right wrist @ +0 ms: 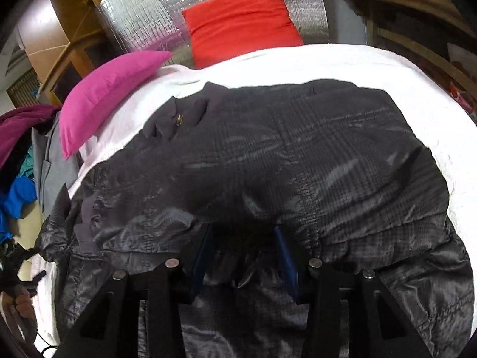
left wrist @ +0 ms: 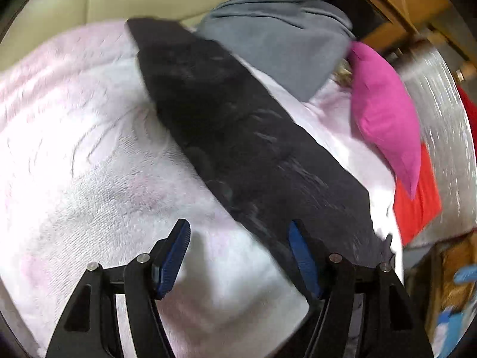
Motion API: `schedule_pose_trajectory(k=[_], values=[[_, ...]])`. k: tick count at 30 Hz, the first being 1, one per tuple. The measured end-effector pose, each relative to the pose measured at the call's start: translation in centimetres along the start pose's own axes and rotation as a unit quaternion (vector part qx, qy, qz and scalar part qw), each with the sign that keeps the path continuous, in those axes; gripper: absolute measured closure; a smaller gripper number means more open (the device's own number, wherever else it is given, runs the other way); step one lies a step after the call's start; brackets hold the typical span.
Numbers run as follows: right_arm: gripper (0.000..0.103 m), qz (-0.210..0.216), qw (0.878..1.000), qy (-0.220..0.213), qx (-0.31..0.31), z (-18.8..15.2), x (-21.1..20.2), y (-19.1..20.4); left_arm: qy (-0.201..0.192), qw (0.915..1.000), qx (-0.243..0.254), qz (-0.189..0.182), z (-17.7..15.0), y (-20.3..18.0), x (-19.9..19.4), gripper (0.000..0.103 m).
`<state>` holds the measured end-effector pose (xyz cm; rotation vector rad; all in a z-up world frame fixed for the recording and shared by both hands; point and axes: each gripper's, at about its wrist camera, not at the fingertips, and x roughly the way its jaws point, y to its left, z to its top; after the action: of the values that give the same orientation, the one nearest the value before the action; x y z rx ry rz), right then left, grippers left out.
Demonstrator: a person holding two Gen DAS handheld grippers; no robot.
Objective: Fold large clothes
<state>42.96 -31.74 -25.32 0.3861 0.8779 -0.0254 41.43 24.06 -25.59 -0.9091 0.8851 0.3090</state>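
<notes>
A large dark grey shiny jacket [right wrist: 283, 161] lies spread on a pale pink fleece blanket [left wrist: 89, 149]. In the left wrist view the jacket [left wrist: 238, 137] runs as a long dark band from upper left to lower right. My left gripper [left wrist: 240, 229] is open and empty, over the blanket, with its right finger at the jacket's near edge. My right gripper [right wrist: 243, 232] is open, low over the jacket's near part, with fabric bunched between its blue pads [right wrist: 284, 253].
A magenta pillow [right wrist: 110, 92] and a red pillow [right wrist: 241, 21] lie at the blanket's far edge against a silver foil sheet [right wrist: 143, 15]. A grey garment [left wrist: 283, 29] and other coloured clothes [right wrist: 18, 164] are piled to the side. Wooden furniture [right wrist: 71, 38] stands beyond.
</notes>
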Motion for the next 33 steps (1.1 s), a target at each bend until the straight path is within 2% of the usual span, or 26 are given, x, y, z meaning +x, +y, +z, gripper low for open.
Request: schedule_pose_trajectory(k=[2, 3, 4, 8, 11, 13, 16, 20, 24, 29, 33], values=[[0.057, 0.009, 1.0, -0.007, 0.008, 0.1, -0.4, -0.2, -0.004, 0.9997, -0.011, -0.02, 0.4, 0.3, 0.4, 0.042], [0.057, 0.009, 1.0, -0.01, 0.009, 0.2, -0.5, 0.0, -0.004, 0.9995, -0.013, -0.029, 0.5, 0.3, 0.5, 0.054], [0.057, 0.007, 1.0, -0.013, 0.009, 0.2, -0.5, -0.1, -0.006, 0.9991, -0.014, -0.039, 0.7, 0.2, 0.7, 0.059], [0.057, 0.004, 1.0, -0.009, 0.008, 0.2, 0.0, -0.2, -0.017, 0.9984, -0.013, -0.053, 1.4, 0.0, 1.1, 0.064], [0.057, 0.002, 1.0, -0.011, 0.002, 0.1, -0.4, 0.0, -0.016, 0.9975, -0.025, -0.064, 1.8, 0.4, 1.8, 0.076], [0.057, 0.001, 1.0, -0.013, -0.001, 0.2, -0.3, 0.2, -0.014, 0.9976, -0.026, -0.062, 2.2, 0.5, 2.3, 0.085], [0.057, -0.001, 1.0, -0.015, -0.003, 0.2, -0.1, 0.7, -0.024, 0.9981, -0.015, -0.055, 2.2, 0.1, 2.3, 0.094], [0.057, -0.003, 1.0, -0.023, -0.001, 0.3, -0.5, 0.6, -0.057, 0.9968, 0.029, -0.048, 1.8, -2.3, 0.8, 0.098], [0.057, -0.002, 0.999, -0.034, 0.016, 0.6, -1.1, -0.2, -0.091, 0.989, 0.102, -0.058, 0.1, -6.5, -2.0, 0.098], [0.057, -0.001, 0.998, -0.04, 0.039, 0.9, -1.6, -1.2, -0.089, 0.9769, 0.174, -0.085, -3.5, -11.3, -3.5, 0.098], [0.057, -0.001, 0.998, -0.048, 0.045, 1.1, -2.2, -1.6, -0.069, 0.9619, 0.247, -0.094, -8.3, -15.1, -3.1, 0.098]])
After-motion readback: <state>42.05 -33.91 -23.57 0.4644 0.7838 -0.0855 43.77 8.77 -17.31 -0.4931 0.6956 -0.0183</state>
